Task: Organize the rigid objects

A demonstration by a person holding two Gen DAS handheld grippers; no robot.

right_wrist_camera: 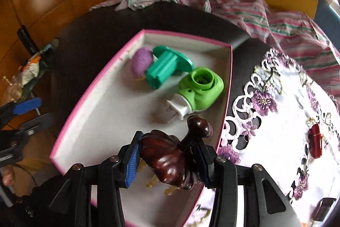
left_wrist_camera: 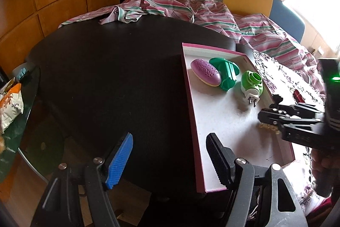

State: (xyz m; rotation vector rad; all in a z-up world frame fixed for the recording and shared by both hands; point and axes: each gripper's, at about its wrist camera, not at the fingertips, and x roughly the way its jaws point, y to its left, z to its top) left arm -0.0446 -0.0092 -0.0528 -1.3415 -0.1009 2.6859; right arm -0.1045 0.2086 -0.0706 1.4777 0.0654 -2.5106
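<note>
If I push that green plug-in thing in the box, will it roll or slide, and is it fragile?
The green plug-in would probably slide more than roll: its body looks boxy and it lies on its side on the smooth white floor of the box. It looks like hard plastic, so likely stiff and light. The metal prongs stick out, so they might catch or bend if pushed.

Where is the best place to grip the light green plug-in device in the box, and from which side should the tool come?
Probably the light green plug-in device is best gripped across its wide green body, coming from above. It lies on its side in the pink-rimmed box, with its round opening up and its white plug end toward the camera. The sides look broad and free; the teal spool lies behind it.
</note>
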